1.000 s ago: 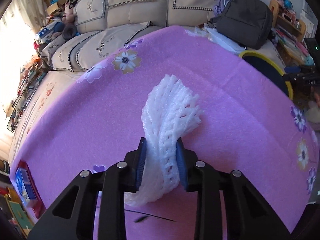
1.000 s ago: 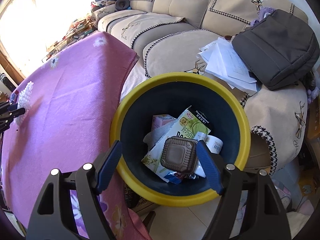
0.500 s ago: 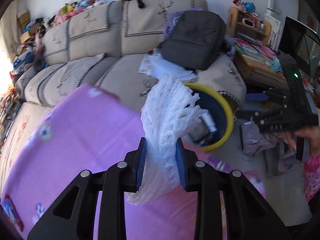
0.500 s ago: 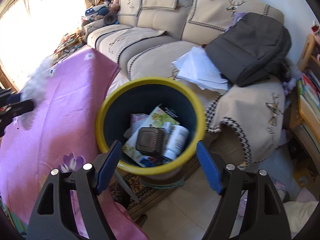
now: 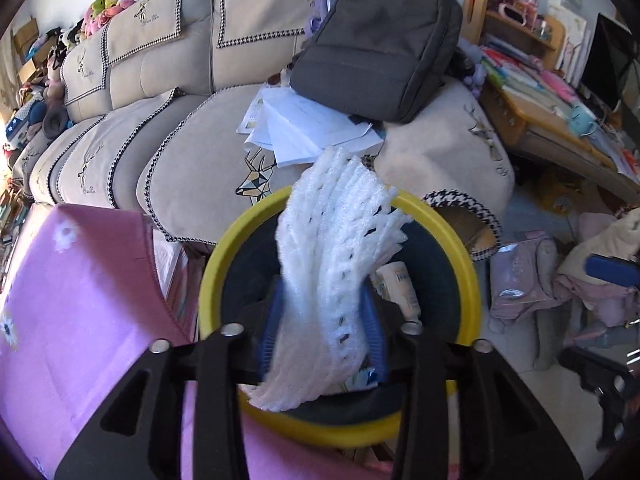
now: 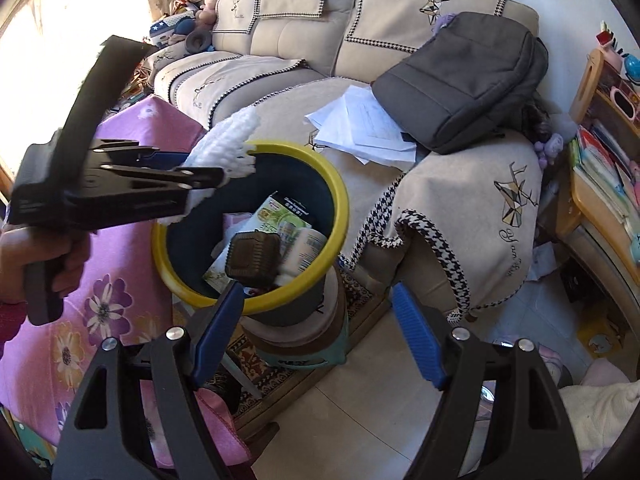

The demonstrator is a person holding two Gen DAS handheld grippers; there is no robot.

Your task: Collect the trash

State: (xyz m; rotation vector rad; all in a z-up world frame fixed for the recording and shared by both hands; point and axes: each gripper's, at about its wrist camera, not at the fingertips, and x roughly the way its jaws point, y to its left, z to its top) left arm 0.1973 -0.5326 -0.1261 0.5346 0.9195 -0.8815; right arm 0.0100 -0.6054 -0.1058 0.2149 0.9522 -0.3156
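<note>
White foam fruit net [image 5: 340,280] hangs between the blue pads of the left tool [image 5: 322,344], directly above the yellow-rimmed bin [image 5: 472,280]; the jaws are opening, the net is still between them and a gap shows beside the left pad. From the right wrist view the same net [image 6: 228,148] pokes out over the bin's near rim [image 6: 340,208], with a hand [image 6: 44,256] gripping the tool's handle. Inside the bin lie a dark square tray [image 6: 252,256], a green-and-white packet [image 6: 284,216] and a white tube. The right tool [image 6: 316,332] hovers beside the bin, jaws wide apart and empty. A purple floral cloth [image 5: 80,300] covers the counter, touching the bin's side.
</note>
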